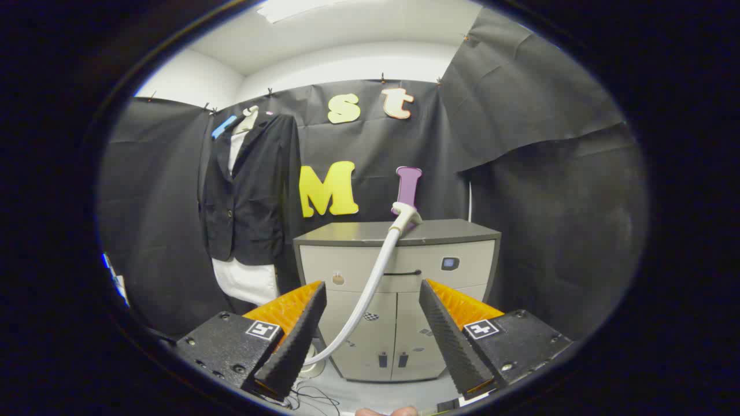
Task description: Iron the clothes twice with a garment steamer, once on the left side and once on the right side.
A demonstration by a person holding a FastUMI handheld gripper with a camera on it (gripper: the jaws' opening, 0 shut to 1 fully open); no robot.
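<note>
We hold the gripper [373, 312] with its fingers spread wide and empty, well short of the steamer head [406, 212], which rests on top of the grey cabinet [399, 289] beyond them, its pale hose [370, 283] curving down to the floor. To start well, we should approach the handle straight and close squarely around it. The dark jacket [248, 190] hangs over a white garment against the black cloth wall, left of the cabinet.

Matt dark cloth jacket [250, 190] over smooth white fabric; steamer hose [370, 289] looks glossy pale plastic. Cabinet [399, 289] shows smooth matt panels. Gripper [373, 323] spread wide, its fingers [298, 335] ribbed and rough-textured.
</note>
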